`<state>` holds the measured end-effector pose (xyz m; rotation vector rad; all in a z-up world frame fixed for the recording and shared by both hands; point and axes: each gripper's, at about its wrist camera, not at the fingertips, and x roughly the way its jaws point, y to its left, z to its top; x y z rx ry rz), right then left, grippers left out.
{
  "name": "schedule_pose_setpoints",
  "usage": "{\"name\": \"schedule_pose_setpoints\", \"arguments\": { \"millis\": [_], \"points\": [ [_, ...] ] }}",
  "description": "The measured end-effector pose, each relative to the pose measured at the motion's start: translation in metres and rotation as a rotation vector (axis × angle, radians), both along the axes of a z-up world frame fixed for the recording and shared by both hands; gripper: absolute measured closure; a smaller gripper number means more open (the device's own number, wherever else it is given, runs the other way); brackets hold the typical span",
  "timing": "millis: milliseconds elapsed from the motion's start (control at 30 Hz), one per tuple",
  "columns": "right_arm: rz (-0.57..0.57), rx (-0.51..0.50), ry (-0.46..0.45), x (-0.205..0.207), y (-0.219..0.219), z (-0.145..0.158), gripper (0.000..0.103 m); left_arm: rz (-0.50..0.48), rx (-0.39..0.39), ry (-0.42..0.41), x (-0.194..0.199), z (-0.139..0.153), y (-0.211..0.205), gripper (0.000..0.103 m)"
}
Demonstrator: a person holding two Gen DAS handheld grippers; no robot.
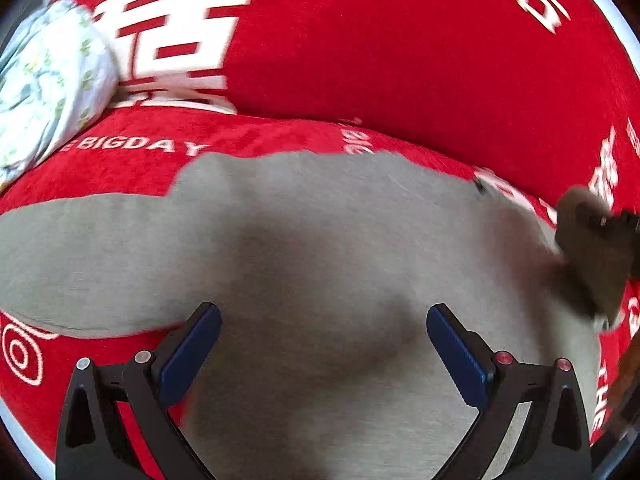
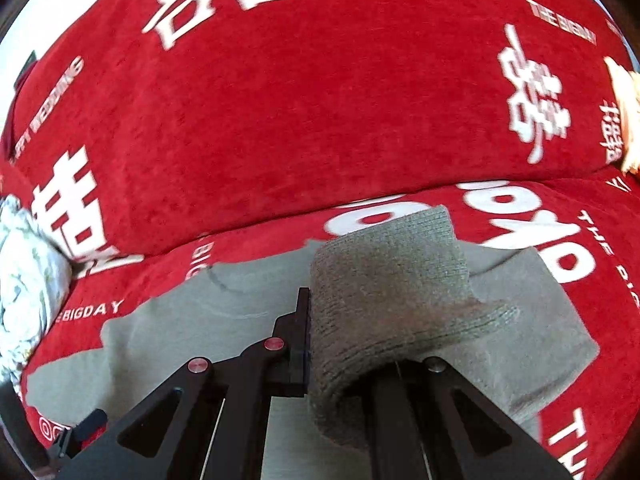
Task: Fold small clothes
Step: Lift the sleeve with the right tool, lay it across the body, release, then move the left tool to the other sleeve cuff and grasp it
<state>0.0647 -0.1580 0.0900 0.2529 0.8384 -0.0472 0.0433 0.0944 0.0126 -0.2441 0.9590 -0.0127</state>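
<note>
- The red sofa cover is being used as the folding surface.
- The grey garment is lying mostly flat on it, barely folded.
- Its ribbed cuff is being gripped and lifted by the clenched right claw.
- The left claw is being held released above the cloth.

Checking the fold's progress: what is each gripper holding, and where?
Right gripper pinches the grey garment by a lifted edge flap; left gripper is open, holding nothing.

Home living room: red wedding-print sofa cover, floral cushion at sofa end.
</note>
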Motion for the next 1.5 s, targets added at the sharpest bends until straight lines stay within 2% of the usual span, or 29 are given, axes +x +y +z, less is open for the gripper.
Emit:
{"name": "schedule_pose_setpoints", "arguments": {
  "millis": [233,433,567,600,733,767,833,867,900,967,1100,1167,1267,1300,1367,1400,1500],
  "points": [
    [0.1,-0.033,0.018,0.011,0.074,-0.011,0.099,0.118,-0.04,-0.003,-0.001,0.007,0.047,0.0],
    [0.171,-0.06,0.052,0.021,0.124,-0.029,0.099,0.164,-0.086,0.009,-0.002,0.005,0.07,0.0],
    [0.213,-0.08,0.108,0.029,0.145,-0.048,0.098,0.167,-0.088,0.008,-0.002,0.005,0.071,0.0],
    [0.226,-0.076,0.122,0.03,0.148,-0.053,0.094,0.167,-0.084,0.01,-0.002,0.005,0.072,0.0],
    [0.278,-0.078,0.161,0.027,0.152,-0.064,0.088,0.174,-0.093,0.02,0.0,0.002,0.075,0.0],
    [0.286,-0.086,0.154,0.025,0.151,-0.062,0.081,0.18,-0.097,0.018,0.0,0.002,0.076,0.0],
    [0.281,-0.098,0.117,0.021,0.143,-0.05,0.055,0.195,-0.101,0.013,-0.001,0.004,0.079,0.0],
    [0.272,-0.095,0.091,0.018,0.135,-0.043,0.031,0.198,-0.109,0.011,-0.001,0.005,0.081,0.0],
    [0.258,-0.078,0.039,0.012,0.123,-0.032,0.021,0.198,-0.115,0.011,-0.001,0.005,0.081,0.0],
    [0.246,-0.035,-0.021,0.003,0.101,-0.017,0.021,0.194,-0.116,0.017,-0.001,0.005,0.081,0.0],
    [0.232,0.05,-0.053,-0.01,0.049,-0.002,0.021,0.179,-0.109,0.027,0.001,0.005,0.075,0.0],
    [0.161,-0.032,-0.026,-0.013,0.025,-0.008,0.021,0.17,-0.104,0.026,0.001,0.006,0.072,0.0],
    [0.02,-0.164,0.101,-0.008,-0.002,-0.036,0.021,0.156,-0.085,0.022,0.001,0.006,0.064,0.0],
    [0.001,-0.18,0.122,-0.007,-0.006,-0.044,0.021,0.152,-0.079,0.02,0.001,0.007,0.062,0.0],
    [0.011,-0.216,0.178,-0.003,0.003,-0.064,0.021,0.144,-0.059,0.017,0.002,0.007,0.057,0.0],
    [0.052,-0.215,0.199,-0.001,0.016,-0.072,0.021,0.146,-0.047,0.016,0.002,0.007,0.056,0.0],
    [0.169,-0.28,0.145,-0.005,0.058,-0.07,0.021,0.174,-0.028,0.01,0.002,0.008,0.06,0.0]
  ]
}}
